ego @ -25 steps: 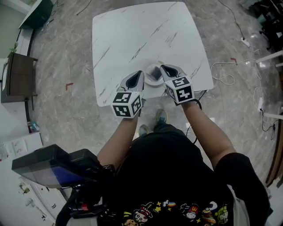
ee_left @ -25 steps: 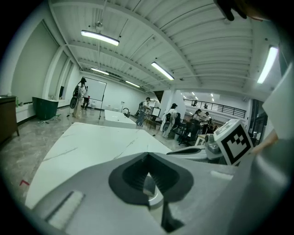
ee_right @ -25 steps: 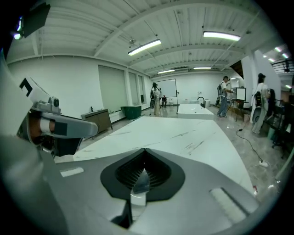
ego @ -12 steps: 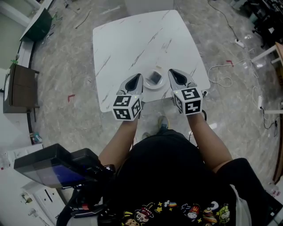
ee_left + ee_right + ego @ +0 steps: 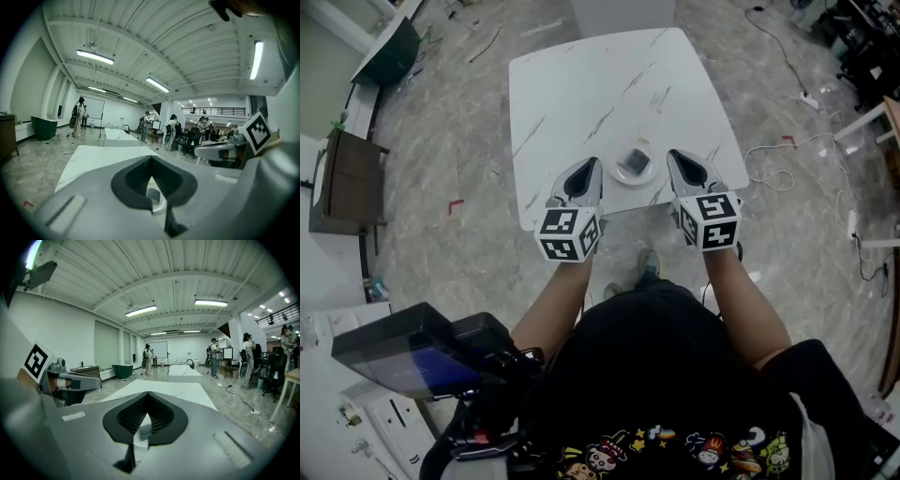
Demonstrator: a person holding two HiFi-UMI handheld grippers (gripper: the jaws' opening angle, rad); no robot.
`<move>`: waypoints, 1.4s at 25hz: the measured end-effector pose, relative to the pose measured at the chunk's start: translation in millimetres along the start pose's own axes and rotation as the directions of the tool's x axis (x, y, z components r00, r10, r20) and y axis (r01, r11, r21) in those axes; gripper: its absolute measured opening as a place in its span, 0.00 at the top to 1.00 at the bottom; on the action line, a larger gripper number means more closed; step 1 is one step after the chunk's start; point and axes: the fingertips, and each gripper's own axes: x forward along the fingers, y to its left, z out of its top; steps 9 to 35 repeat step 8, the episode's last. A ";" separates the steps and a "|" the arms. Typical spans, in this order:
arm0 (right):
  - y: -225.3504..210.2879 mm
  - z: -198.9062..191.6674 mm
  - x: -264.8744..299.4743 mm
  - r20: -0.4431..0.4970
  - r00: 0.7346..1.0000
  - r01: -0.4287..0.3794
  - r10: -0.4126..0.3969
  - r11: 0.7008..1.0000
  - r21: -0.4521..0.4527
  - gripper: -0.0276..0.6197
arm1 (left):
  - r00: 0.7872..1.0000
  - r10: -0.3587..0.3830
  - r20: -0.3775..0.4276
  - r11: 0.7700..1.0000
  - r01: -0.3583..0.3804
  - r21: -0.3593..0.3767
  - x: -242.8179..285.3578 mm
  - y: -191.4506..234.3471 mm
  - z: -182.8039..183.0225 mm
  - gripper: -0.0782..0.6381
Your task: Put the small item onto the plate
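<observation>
A small dark grey item [image 5: 632,160] lies on the round white plate [image 5: 634,177] near the front edge of the white marbled table [image 5: 600,84]. My left gripper [image 5: 589,163] hangs just left of the plate, shut, with nothing between its pads. To the plate's right, my right gripper [image 5: 675,154] is also shut and empty. Neither touches the plate. In the left gripper view the item [image 5: 152,194] and plate [image 5: 160,206] show through the gap below the left gripper [image 5: 151,158]. The right gripper [image 5: 147,393] frames the item [image 5: 144,430] in the same way.
A dark wooden cabinet [image 5: 339,183] stands on the floor to the left, and white cables [image 5: 773,155] trail to the table's right. Beyond the table, people [image 5: 213,357] stand around further tables. The right gripper's marker cube [image 5: 257,132] shows in the left gripper view.
Both grippers have lifted and drawn back toward the person. The right gripper's tip, which was over the plate, now stands clear to its right. The item stays on the plate.
</observation>
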 end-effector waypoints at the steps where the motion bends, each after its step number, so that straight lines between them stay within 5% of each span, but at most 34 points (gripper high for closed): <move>1: 3.1 0.6 -2.7 0.002 1.000 -0.001 0.001 1.000 -0.005 0.93 | 1.000 0.001 0.004 1.000 -0.001 0.000 -4.0 -0.1 0.7 0.89; 35: 17.5 5.9 -24.2 0.022 1.000 0.015 -0.014 0.999 -0.031 0.93 | 1.000 0.000 0.025 1.000 0.000 0.004 -27.0 -1.9 -3.8 0.89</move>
